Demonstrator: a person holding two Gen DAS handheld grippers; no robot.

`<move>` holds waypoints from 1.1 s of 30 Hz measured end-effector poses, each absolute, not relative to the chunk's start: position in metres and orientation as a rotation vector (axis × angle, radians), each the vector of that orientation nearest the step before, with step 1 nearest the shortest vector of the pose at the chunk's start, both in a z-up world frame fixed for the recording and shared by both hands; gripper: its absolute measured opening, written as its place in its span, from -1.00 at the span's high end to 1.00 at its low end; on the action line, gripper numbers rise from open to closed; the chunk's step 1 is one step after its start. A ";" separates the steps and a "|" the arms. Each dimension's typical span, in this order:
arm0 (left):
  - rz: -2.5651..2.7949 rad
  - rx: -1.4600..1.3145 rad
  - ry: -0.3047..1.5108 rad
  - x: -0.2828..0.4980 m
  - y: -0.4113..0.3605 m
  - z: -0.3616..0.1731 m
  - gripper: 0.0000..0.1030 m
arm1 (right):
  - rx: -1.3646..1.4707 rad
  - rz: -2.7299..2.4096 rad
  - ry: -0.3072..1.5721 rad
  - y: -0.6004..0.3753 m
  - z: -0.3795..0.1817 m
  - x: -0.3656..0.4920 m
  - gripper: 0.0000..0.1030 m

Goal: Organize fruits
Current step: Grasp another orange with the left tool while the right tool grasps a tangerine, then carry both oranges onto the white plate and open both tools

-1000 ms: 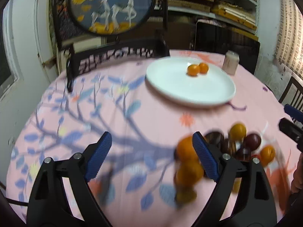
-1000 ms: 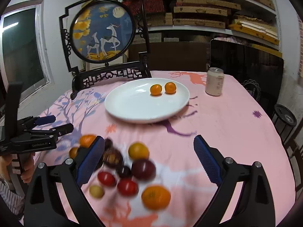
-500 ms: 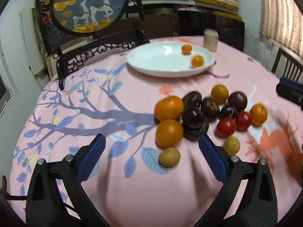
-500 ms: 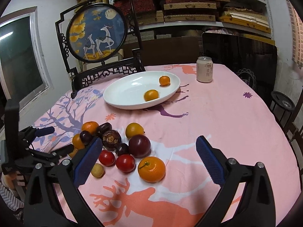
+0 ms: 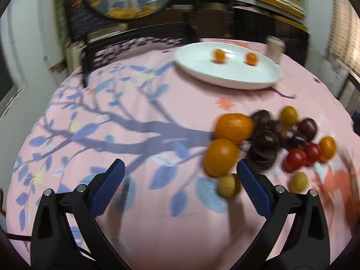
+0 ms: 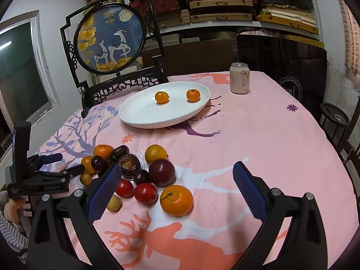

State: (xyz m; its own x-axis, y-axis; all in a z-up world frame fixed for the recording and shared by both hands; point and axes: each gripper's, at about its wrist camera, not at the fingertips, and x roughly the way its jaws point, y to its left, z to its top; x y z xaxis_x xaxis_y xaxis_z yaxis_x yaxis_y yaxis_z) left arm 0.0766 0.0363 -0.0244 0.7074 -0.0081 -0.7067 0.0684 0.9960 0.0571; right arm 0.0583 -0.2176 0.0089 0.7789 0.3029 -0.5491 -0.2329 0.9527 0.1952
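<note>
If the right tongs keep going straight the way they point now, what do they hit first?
Probably the big orange. It lies just ahead of the open right tongs, between their lines, with the plum behind it. Depth is hard to judge in this view, so they might meet the cloth first.

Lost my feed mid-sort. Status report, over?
Left gripper and right gripper open, empty. Two small oranges on white plate; fruit pile waiting on cloth. Path clear.
</note>
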 end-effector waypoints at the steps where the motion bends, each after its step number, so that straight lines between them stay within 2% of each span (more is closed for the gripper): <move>1: -0.058 0.133 0.764 0.074 0.026 -0.024 -0.96 | 0.121 0.291 0.617 -0.218 0.008 0.059 -0.93; 6: -0.092 0.188 0.772 0.079 0.015 -0.028 -0.90 | 0.141 0.294 0.638 -0.219 0.006 0.062 -0.93; 8: -0.111 0.131 0.788 0.084 0.024 -0.027 -0.63 | 0.150 0.295 0.644 -0.220 0.005 0.063 -0.93; 9: -0.119 0.104 0.797 0.087 0.029 -0.028 -0.39 | 0.155 0.296 0.647 -0.221 0.004 0.064 -0.93; 10: -0.140 0.069 0.811 0.090 0.033 -0.029 -0.24 | 0.161 0.298 0.651 -0.221 0.004 0.064 -0.93; 11: -0.155 0.045 0.818 0.092 0.034 -0.029 -0.17 | 0.167 0.300 0.657 -0.222 0.003 0.065 -0.93; 15: -0.199 0.052 0.834 0.098 0.028 -0.034 0.32 | 0.189 0.323 0.680 -0.223 0.000 0.067 -0.93; 17: -0.200 0.076 0.830 0.096 0.023 -0.035 0.32 | 0.198 0.338 0.685 -0.222 0.000 0.068 -0.93; 22: -0.207 0.058 0.833 0.093 0.025 -0.034 0.33 | 0.212 0.358 0.707 -0.223 -0.003 0.070 -0.69; 27: -0.185 0.049 0.833 0.091 0.029 -0.034 0.32 | 0.293 0.352 0.856 -0.235 -0.026 0.086 -0.10; 33: -0.176 0.053 0.835 0.091 0.029 -0.034 0.32 | 0.236 0.384 0.888 -0.222 -0.033 0.081 -0.09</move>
